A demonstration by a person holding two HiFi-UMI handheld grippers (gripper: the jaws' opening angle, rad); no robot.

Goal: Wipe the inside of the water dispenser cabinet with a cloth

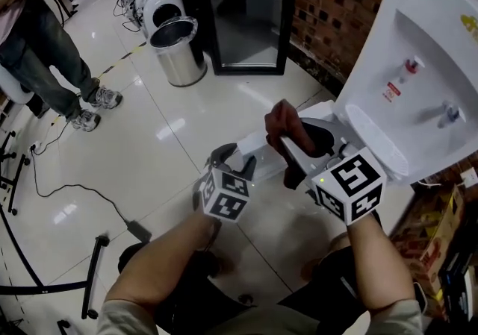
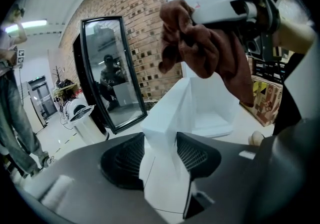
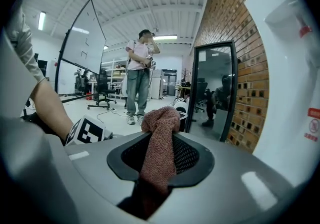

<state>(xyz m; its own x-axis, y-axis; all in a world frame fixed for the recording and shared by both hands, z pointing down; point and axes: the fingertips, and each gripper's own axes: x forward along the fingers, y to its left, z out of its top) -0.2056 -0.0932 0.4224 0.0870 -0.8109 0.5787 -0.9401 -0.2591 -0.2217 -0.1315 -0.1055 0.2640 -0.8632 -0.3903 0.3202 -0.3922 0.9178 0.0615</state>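
The white water dispenser [image 1: 418, 65] stands at the right against the brick wall. Its white cabinet door [image 1: 258, 143] swings out low on the left. My left gripper [image 1: 233, 156] is shut on that door's edge; in the left gripper view the white panel [image 2: 167, 133] runs between both pads. The cabinet's white inside [image 2: 212, 113] shows past the door. My right gripper [image 1: 295, 141] is shut on a brown-red cloth [image 1: 284, 123], held in front of the cabinet opening. In the right gripper view the cloth [image 3: 160, 138] bunches up out of the jaws.
A steel waste bin [image 1: 178, 50] and a black-framed mirror [image 1: 246, 13] stand on the glossy tile floor behind. A person [image 1: 37, 50] stands far left. A black cable [image 1: 75, 192] crosses the floor. A cardboard box [image 1: 437, 244] sits right of the dispenser.
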